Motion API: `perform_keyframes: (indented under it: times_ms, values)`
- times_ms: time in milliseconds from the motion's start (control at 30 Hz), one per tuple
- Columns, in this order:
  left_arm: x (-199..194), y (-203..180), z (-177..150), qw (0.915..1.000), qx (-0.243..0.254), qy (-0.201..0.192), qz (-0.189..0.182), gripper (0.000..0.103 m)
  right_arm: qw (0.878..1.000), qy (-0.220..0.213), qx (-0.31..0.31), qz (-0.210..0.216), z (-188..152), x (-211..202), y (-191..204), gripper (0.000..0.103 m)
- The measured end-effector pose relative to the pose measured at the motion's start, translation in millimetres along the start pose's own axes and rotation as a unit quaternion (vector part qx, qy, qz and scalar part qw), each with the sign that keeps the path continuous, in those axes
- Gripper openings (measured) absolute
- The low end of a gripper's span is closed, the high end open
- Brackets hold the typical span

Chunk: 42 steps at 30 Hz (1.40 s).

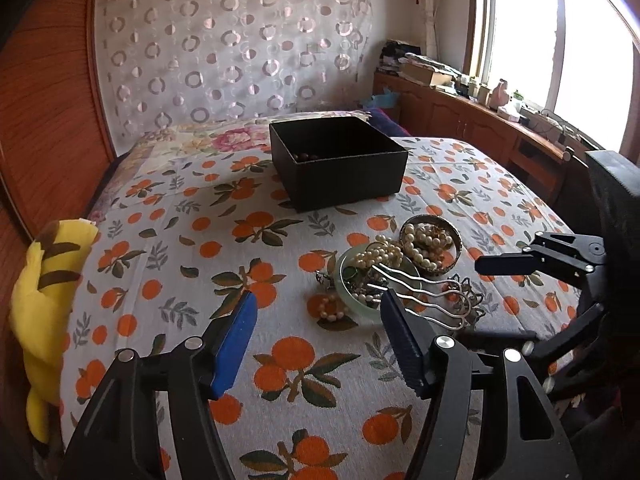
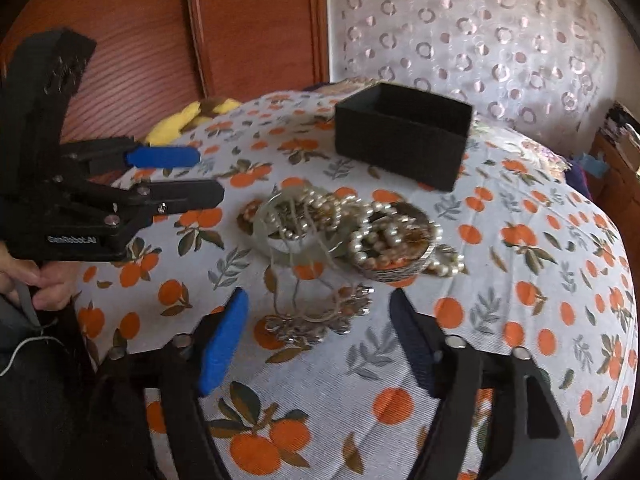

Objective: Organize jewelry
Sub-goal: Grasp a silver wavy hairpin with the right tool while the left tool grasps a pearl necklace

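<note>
With both the left gripper and right gripper held wide open and empty, the jewelry pile at centre frame awaits pickup toward the black box above it.

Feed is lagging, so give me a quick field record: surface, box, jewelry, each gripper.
surface: bedspread with orange-fruit print
box: black box, open, dark beads inside
jewelry: pile of pearl strands, pale green bangle, silver hairpin
left gripper: jaws open, holding nothing
right gripper: jaws open, holding nothing
</note>
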<state>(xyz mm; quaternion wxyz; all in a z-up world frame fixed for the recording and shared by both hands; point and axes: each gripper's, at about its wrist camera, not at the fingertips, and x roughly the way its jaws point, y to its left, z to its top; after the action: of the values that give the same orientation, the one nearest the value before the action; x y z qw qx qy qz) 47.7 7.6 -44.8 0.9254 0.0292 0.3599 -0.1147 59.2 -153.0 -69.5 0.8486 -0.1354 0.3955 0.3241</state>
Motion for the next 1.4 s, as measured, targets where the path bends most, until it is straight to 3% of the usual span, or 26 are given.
perform_keyframes:
  times_ms: [233,267,300,400,833,967,1100,1400]
  values:
    - [-3,0,-1,1.0,0.0,0.001,0.001,0.061,0.999,0.027,-0.017,-0.018,6,19,7,0.078]
    - [-3,0,-1,1.0,0.0,0.001,0.001,0.061,0.999,0.029,-0.018,-0.016,6,20,6,0.075]
    - [-3,0,-1,1.0,-0.001,0.003,0.001,0.061,0.999,0.03,-0.019,-0.016,6,20,6,0.065]
    - [-1,-1,-3,1.0,-0.001,0.006,-0.002,0.061,0.999,0.03,-0.022,-0.012,3,16,5,0.059]
    - [17,-14,4,0.9994,0.014,0.021,-0.024,0.061,0.998,0.026,0.009,-0.049,-30,-19,-40,0.058]
    - [26,-21,12,0.9985,0.024,0.027,-0.042,0.043,0.998,0.017,0.022,-0.061,-33,-25,-53,0.058]
    - [41,-26,21,0.9973,0.029,0.039,-0.054,0.034,0.998,0.01,0.025,-0.061,-35,-27,-55,0.058]
    - [64,-28,28,0.9951,0.023,0.065,-0.07,0.032,0.998,0.007,0.033,-0.059,-36,-25,-56,0.058]
